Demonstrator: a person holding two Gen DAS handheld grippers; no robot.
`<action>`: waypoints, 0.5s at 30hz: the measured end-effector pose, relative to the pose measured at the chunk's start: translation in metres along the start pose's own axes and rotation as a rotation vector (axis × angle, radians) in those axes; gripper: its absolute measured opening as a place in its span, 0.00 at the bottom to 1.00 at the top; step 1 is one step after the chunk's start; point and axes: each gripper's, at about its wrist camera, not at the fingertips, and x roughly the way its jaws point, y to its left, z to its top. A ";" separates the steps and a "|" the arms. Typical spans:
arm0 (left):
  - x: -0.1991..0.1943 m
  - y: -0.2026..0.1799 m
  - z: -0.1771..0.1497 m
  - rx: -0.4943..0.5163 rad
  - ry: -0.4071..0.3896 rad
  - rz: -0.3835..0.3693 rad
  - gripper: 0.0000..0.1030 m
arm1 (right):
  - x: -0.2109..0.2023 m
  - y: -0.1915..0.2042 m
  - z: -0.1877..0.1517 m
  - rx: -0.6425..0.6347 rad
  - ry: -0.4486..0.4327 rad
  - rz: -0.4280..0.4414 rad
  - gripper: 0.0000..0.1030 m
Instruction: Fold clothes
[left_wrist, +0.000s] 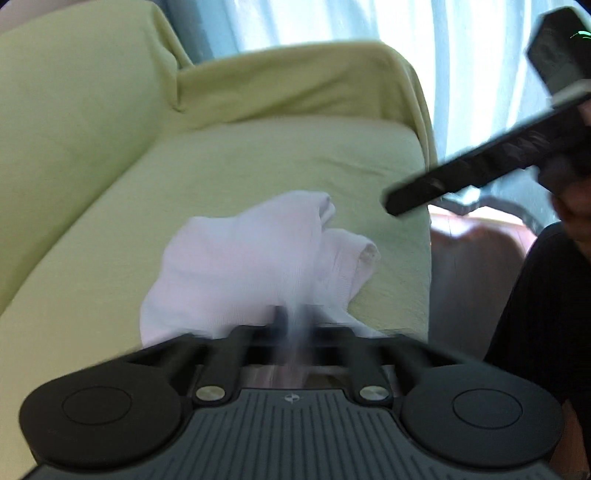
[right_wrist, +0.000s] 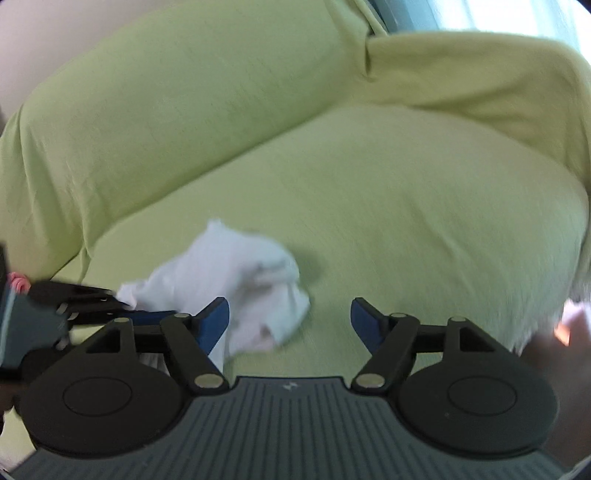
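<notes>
A small white garment (left_wrist: 243, 258) lies crumpled on the green sofa seat (left_wrist: 295, 162). My left gripper (left_wrist: 295, 321) is shut on the near edge of the cloth, which blurs upward between the closed fingers. In the right wrist view the same white garment (right_wrist: 236, 277) sits left of centre, with the left gripper (right_wrist: 125, 308) holding its left edge. My right gripper (right_wrist: 290, 319) hovers open just above the seat; its blue left pad is beside the cloth's right side, and nothing is between the pads. One black finger of the right gripper (left_wrist: 461, 170) crosses the upper right of the left wrist view.
The sofa's backrest (right_wrist: 166, 110) rises behind the seat and an armrest (right_wrist: 480, 81) closes the far right end. Pale curtains (left_wrist: 461, 55) hang behind. The seat's right edge drops to a brown floor (left_wrist: 472, 251). A person's dark sleeve (left_wrist: 546, 314) is at the right.
</notes>
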 end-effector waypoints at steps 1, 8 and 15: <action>-0.001 0.009 0.005 -0.027 -0.022 0.020 0.02 | 0.000 -0.001 -0.004 0.000 0.007 0.004 0.68; -0.030 0.120 0.004 -0.241 -0.088 0.246 0.02 | 0.016 0.021 -0.004 -0.117 0.038 0.047 0.68; -0.030 0.183 -0.033 -0.288 0.038 0.346 0.05 | 0.024 0.057 -0.018 -0.280 0.093 0.135 0.68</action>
